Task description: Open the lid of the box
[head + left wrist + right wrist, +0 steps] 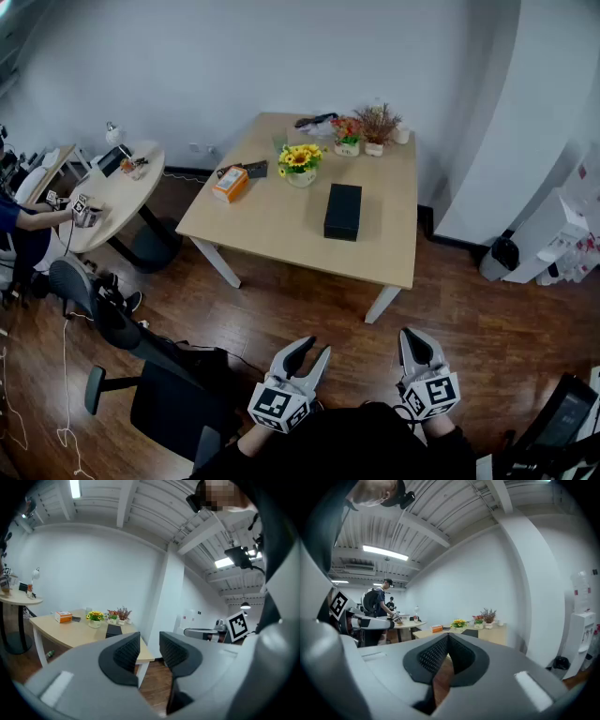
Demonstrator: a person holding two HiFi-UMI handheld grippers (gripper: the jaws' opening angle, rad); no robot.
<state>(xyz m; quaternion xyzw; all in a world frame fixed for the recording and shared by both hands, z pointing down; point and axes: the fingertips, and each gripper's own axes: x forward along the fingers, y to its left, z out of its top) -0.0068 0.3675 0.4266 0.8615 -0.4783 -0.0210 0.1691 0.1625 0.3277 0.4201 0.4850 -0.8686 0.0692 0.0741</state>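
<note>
The black box (342, 212) lies shut, lid down, near the middle of the light wooden table (281, 230). Both grippers hang low over the wooden floor, well short of the table's near edge. My left gripper (317, 349) stands a little open with nothing between its jaws, and the left gripper view shows a clear gap at the left gripper (150, 637). My right gripper (409, 336) is shut and empty, and in the right gripper view the jaws of the right gripper (448, 637) meet. From the gripper views the box (114, 630) (469, 633) is small and far away.
On the table stand a pot of yellow flowers (301, 161), an orange carton (231, 183), red flowers (347, 133) and a dried plant (378, 122). A round table (122, 192) with a seated person (19, 220) is at the left. Office chairs (159, 389) stand near my left gripper.
</note>
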